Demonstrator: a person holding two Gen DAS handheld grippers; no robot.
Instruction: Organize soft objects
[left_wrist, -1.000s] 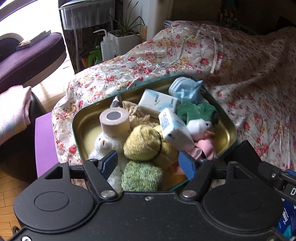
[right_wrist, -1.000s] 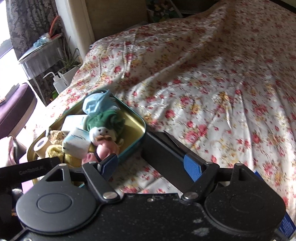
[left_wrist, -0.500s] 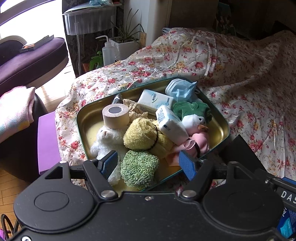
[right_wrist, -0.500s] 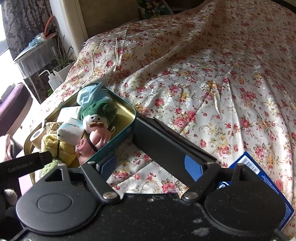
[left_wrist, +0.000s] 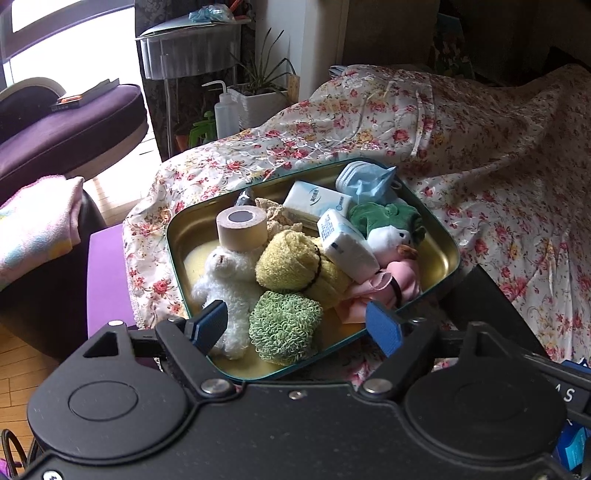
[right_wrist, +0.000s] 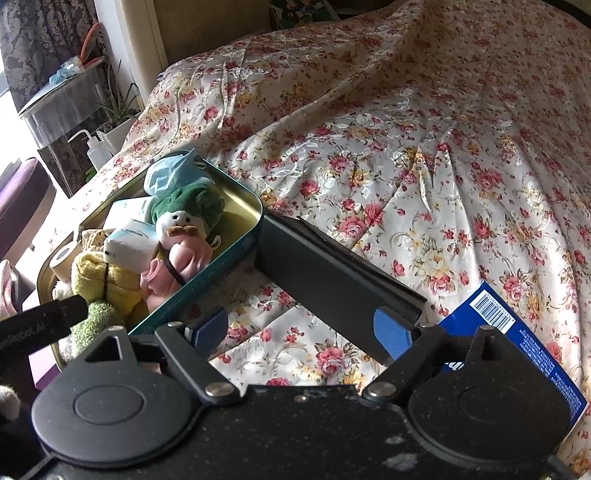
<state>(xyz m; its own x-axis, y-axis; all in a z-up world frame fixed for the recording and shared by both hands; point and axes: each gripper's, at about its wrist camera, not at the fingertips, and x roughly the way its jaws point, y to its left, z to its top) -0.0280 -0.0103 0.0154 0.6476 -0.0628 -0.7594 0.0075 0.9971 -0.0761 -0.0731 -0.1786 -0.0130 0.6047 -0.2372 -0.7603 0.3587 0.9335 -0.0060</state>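
Note:
A teal tin (left_wrist: 448, 240) with a gold inside lies on the floral bedspread. It holds a white plush bear (left_wrist: 221, 277), a green knitted scrubber (left_wrist: 284, 325), a yellow towel roll (left_wrist: 291, 262), a tape roll (left_wrist: 242, 227), two tissue packs (left_wrist: 345, 247), a blue face mask (left_wrist: 364, 179), a green-capped duck plush (left_wrist: 388, 230) and pink cloth (left_wrist: 400, 282). My left gripper (left_wrist: 295, 325) hovers over the tin's near edge. Its jaws are opening and its pads touch nothing. My right gripper (right_wrist: 301, 330) is also opening, over bare bedspread right of the tin (right_wrist: 221, 266), with nothing held.
A dark flat panel (right_wrist: 332, 280) lies on the bed against the tin's right side, ending near my right pad. A blue barcoded box (right_wrist: 517, 332) is at lower right. Left of the bed are a purple seat (left_wrist: 66, 125), a squeeze bottle (left_wrist: 225, 114) and a potted plant (left_wrist: 258, 96).
The left gripper has drawn back from the tin and its jaws have widened, so more of the tin shows. The right gripper has also pulled back; the blue box came into view.

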